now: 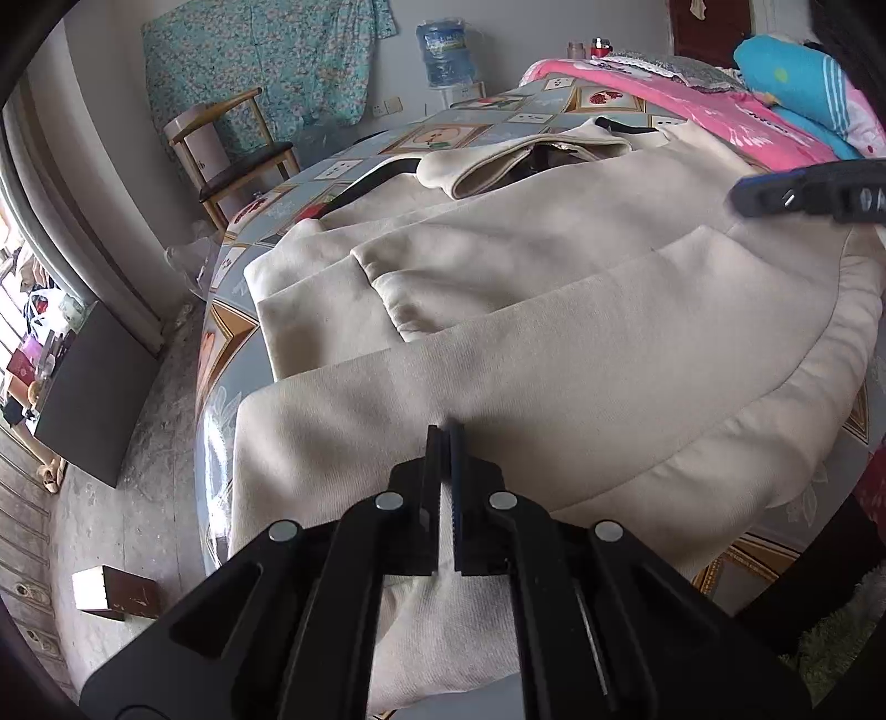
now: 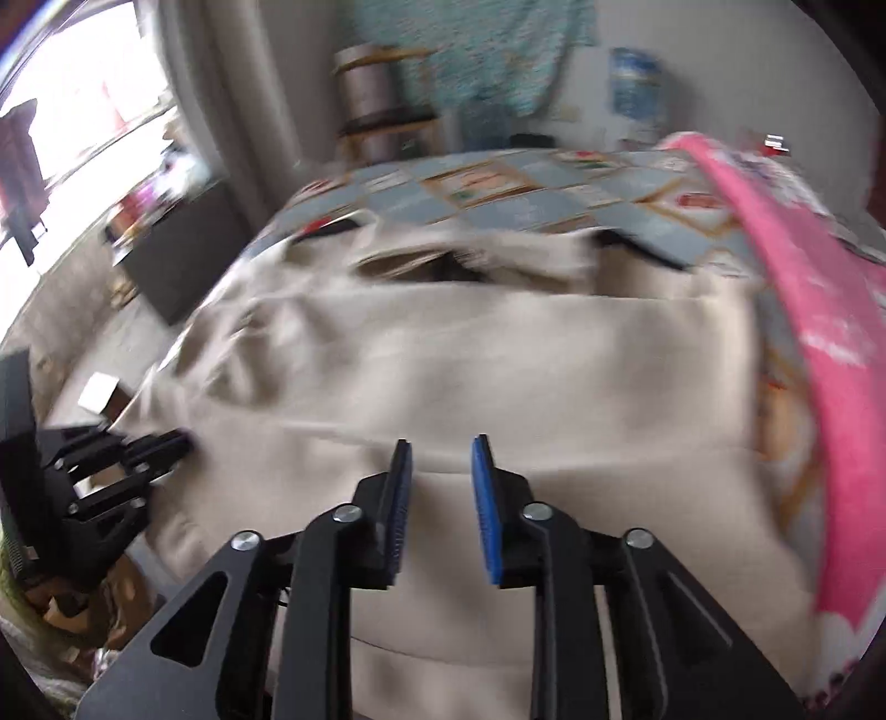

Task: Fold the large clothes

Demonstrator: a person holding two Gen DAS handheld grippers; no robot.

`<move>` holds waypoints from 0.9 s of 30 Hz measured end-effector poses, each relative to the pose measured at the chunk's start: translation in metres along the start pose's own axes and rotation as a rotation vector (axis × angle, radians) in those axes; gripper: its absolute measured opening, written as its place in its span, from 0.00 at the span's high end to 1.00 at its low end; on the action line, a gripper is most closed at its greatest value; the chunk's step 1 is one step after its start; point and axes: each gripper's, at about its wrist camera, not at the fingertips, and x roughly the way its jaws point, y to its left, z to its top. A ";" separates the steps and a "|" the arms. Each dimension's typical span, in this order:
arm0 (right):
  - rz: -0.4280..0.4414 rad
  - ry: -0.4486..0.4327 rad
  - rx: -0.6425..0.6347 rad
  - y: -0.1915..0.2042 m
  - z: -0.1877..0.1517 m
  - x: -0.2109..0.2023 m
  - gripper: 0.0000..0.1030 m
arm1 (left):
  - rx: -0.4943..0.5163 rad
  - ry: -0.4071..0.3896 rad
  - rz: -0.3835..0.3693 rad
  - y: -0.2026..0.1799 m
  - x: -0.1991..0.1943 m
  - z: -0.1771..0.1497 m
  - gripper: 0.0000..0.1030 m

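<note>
A large beige garment (image 1: 554,343) lies spread over the table, its collar end at the far side and its near edge hanging toward me. My left gripper (image 1: 446,429) is shut on a fold of that near edge, and cloth shows between its pads. In the blurred right wrist view the beige garment (image 2: 498,360) fills the middle. My right gripper (image 2: 440,443) hovers over it with its jaws apart and nothing between them. The left gripper (image 2: 177,443) shows at the cloth's left edge, and the right gripper (image 1: 747,196) reaches in at the far right of the left wrist view.
The table wears a patterned blue-grey cloth (image 1: 343,166). A pink blanket (image 1: 692,105) and a blue plush toy (image 1: 797,83) lie along its right side. A wooden chair (image 1: 232,160), a water bottle (image 1: 446,52), a dark cabinet (image 1: 94,387) and a small box (image 1: 113,592) stand at the left.
</note>
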 end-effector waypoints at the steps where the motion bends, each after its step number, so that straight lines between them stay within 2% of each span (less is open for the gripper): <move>1: -0.063 -0.016 0.046 -0.023 -0.002 -0.011 0.66 | -0.001 0.001 -0.001 0.000 0.001 0.000 0.97; 4: -0.137 0.001 0.137 -0.068 -0.008 -0.021 0.64 | -0.003 0.001 0.000 -0.001 0.001 0.000 0.97; 6: -0.144 0.030 0.178 -0.092 -0.013 -0.020 0.64 | 0.000 0.001 0.000 -0.001 0.001 0.000 0.97; 9: -0.143 0.061 0.166 -0.101 -0.018 -0.010 0.64 | 0.001 0.001 0.001 -0.002 0.002 0.000 0.97; 13: -0.201 0.077 0.066 -0.090 -0.020 0.006 0.64 | 0.001 0.002 0.006 -0.003 0.002 -0.001 0.97; 14: -0.214 0.070 0.047 -0.086 -0.021 0.004 0.66 | 0.004 0.001 0.009 -0.003 0.003 -0.001 0.97; 15: -0.228 0.060 0.033 -0.084 -0.022 0.002 0.81 | 0.006 0.001 0.012 -0.004 0.003 -0.001 0.97; 17: -0.229 0.029 0.021 -0.081 -0.021 -0.006 0.93 | 0.012 -0.001 0.019 -0.005 0.003 -0.002 0.97; 20: -0.259 -0.101 0.026 -0.075 -0.017 -0.038 0.94 | 0.021 0.000 0.026 -0.006 0.003 -0.001 0.97; 23: -0.246 -0.198 0.086 -0.079 -0.013 -0.061 0.95 | 0.026 0.002 0.027 -0.006 0.002 0.000 0.97; 25: -0.242 -0.191 0.117 -0.087 -0.012 -0.053 0.95 | 0.029 0.003 0.029 -0.006 0.002 0.000 0.97; 27: -0.246 -0.147 0.147 -0.097 -0.017 -0.027 0.95 | 0.026 0.002 0.029 -0.007 0.002 0.001 0.97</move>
